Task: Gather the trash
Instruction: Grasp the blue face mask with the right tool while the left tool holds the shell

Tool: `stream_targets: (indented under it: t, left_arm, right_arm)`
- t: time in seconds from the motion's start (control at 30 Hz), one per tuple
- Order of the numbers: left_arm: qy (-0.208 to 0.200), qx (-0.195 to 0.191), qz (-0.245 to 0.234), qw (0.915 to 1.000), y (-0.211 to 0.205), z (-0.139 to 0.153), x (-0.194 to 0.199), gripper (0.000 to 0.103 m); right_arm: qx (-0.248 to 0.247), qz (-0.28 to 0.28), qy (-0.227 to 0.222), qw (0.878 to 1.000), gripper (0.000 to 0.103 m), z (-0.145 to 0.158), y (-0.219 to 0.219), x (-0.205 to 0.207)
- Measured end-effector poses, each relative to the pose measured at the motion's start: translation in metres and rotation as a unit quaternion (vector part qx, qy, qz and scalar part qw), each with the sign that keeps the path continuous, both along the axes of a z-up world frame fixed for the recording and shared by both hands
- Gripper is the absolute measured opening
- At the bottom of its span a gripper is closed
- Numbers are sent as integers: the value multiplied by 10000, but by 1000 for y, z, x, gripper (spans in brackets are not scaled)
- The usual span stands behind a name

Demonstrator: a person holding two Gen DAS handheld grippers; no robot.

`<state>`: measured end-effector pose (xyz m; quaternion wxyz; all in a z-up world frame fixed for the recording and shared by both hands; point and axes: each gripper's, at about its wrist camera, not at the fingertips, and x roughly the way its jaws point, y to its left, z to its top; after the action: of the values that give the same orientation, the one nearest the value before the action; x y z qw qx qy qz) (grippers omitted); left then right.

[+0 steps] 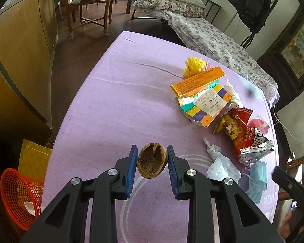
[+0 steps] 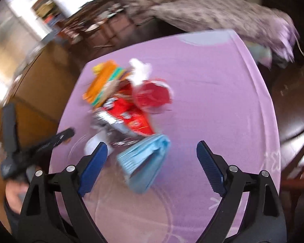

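A brown half walnut shell [image 1: 152,162] hangs over the purple tablecloth [image 1: 115,93], and my left gripper [image 1: 152,147] is shut on it, one blue pad on each side. My right gripper [image 2: 152,144] stands open with nothing between its pads. The right wrist view is blurred. A folded blue face mask [image 2: 143,162] lies on the cloth just below and between its fingers. Beyond the mask lie a red snack bag [image 2: 131,117], a red lid-like piece [image 2: 154,95] and an orange box [image 2: 103,77]. A crumpled white tissue [image 1: 221,164] lies right of the left gripper.
A red mesh basket [image 1: 20,198] and a yellow bag [image 1: 32,158] stand on the floor off the table's left edge. An orange box [image 1: 198,79], a colourful packet [image 1: 204,103] and a yellow wad [image 1: 194,64] sit at the far right. A bed [image 1: 212,36] lies behind.
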<state>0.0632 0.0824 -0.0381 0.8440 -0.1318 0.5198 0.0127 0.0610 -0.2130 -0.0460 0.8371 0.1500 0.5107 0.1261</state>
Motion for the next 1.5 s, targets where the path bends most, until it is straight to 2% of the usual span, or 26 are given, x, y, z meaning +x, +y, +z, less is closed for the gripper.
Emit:
stream_targets:
  t: [0.1,0.2,0.27,0.4,0.63,0.7,0.8,0.97,1.1,1.33,1.5]
  left_arm:
    - [4,2,0,10000,0,0,1,29]
    - [26,-2,-7,10000,-1,-1,1,29]
    - [32,-5,-10,10000,-1,-1,1,29]
    - [28,-8,16,10000,1,0,1,29]
    - [57,-31,-3,10000,2,-1,1,29]
    - [48,-21,-3,10000,2,-1,1,29]
    - [59,-28,6,10000,2,-1,1,29]
    - [95,-92,79,9999,4,-1,-1,29]
    - [85,-94,80,9999,4,4,-6,29]
    - [-264,-267,-126,9992,1,34,-27,29]
    - [-370,-388,-212,9983,12,48,-53,29]
  right_arm:
    - [-241,-260,75,9993,74,-10,6,5]
    - [-571,-276,42,9980,66,-16,16,7]
    - [-719,-177,120,9972,59,-21,21,9]
    - [-868,70,282,9958,52,-23,24,3]
    - [-1346,574,152,9891,42,-21,46,-9]
    - [-1431,661,110,9874,31,-20,50,-12]
    - [-1324,687,112,9887,23,-17,50,-18]
    - [-1134,484,-177,9922,22,2,39,-25]
    - [-975,245,-225,9947,22,6,31,-32]
    - [-747,96,-348,9966,22,16,24,-56]
    - [-619,155,-551,9964,22,38,29,-67]
